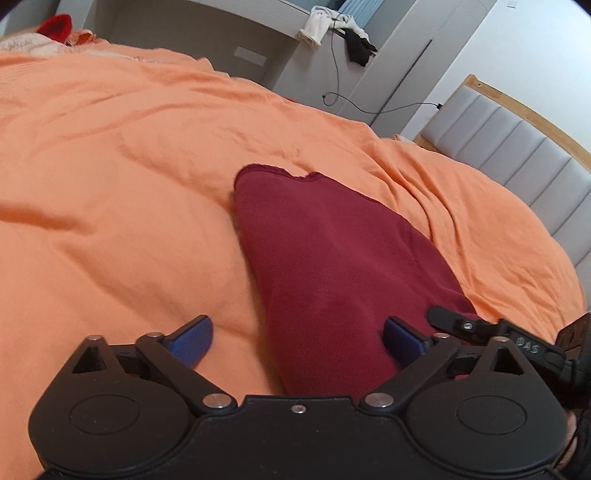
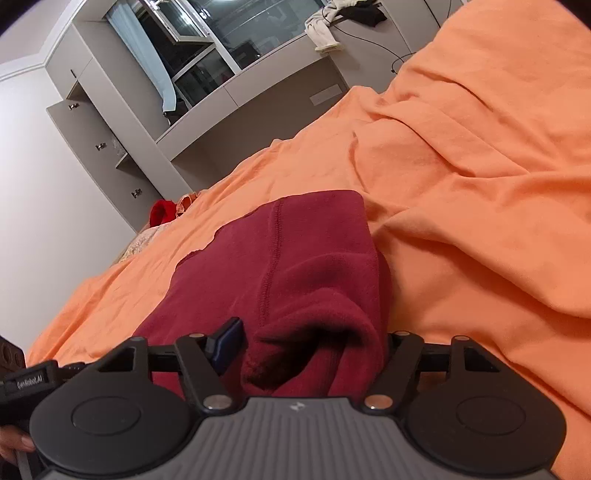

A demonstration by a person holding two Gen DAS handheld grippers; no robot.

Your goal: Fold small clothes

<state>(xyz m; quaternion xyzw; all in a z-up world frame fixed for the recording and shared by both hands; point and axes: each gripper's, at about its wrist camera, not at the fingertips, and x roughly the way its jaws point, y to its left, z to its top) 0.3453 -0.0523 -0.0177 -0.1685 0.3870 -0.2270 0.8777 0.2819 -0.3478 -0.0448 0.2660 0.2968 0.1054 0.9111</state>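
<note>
Left view: my left hand-held gripper (image 1: 297, 338) wide, maroon garment (image 1: 325, 266) centre frame on orange bed (image 1: 110, 166), headboard (image 1: 517, 155) right | Right view: my right hand-held gripper (image 2: 314, 350) partly open around garment's bunched edge (image 2: 317, 347), grip unclear; window (image 2: 221, 44) upper centre.

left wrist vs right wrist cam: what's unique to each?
Left wrist only: padded headboard and the garment's far notched edge.
Right wrist only: window, drawer unit, and the garment's seam with the bunched opening near the gripper.
Both: the garment on an orange sheet, red cloth beyond, clothes on the ledge.
</note>
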